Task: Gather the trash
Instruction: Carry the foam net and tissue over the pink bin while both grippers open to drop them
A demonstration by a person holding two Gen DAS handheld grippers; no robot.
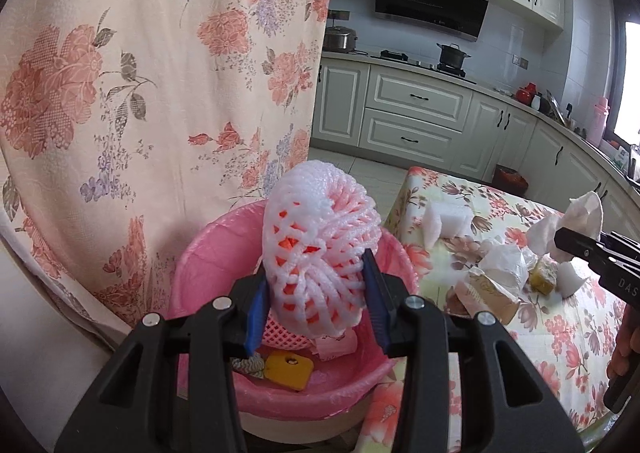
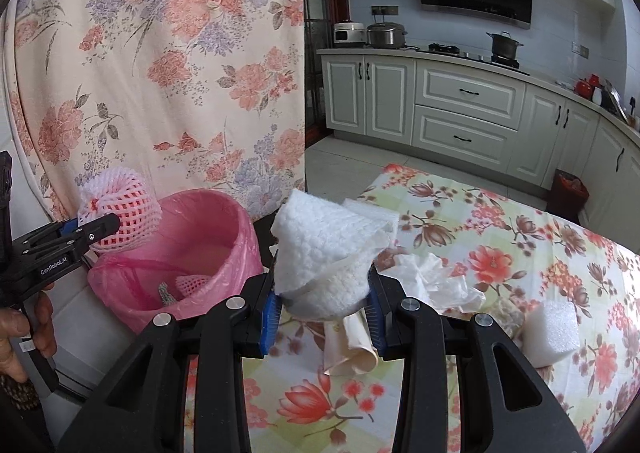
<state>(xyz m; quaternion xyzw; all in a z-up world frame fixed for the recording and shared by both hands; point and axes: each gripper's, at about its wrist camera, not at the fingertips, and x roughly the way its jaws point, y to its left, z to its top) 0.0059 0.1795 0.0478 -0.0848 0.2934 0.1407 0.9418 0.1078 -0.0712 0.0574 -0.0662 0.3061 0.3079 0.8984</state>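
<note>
My left gripper (image 1: 316, 293) is shut on a white foam fruit net (image 1: 320, 245) and holds it over the pink-lined trash bin (image 1: 200, 253). The right wrist view shows that same net (image 2: 120, 209) hanging above the bin (image 2: 224, 229) at the left. My right gripper (image 2: 322, 301) is shut on a wad of white paper and foam sheet (image 2: 324, 253) above the floral table (image 2: 520, 265). From the left wrist view that wad (image 1: 576, 221) shows at the far right. In the bin lie a yellow piece (image 1: 288, 371) and a pink mesh piece (image 1: 280, 333).
On the table lie crumpled tissue (image 2: 436, 281), a foam block (image 2: 552, 333), a rolled beige wrapper (image 2: 356, 349) and a yellow-brown scrap (image 1: 544, 277). A floral curtain (image 1: 160, 73) hangs behind the bin. Kitchen cabinets (image 1: 416, 113) line the far wall, with a small red bin (image 2: 572, 189) on the floor.
</note>
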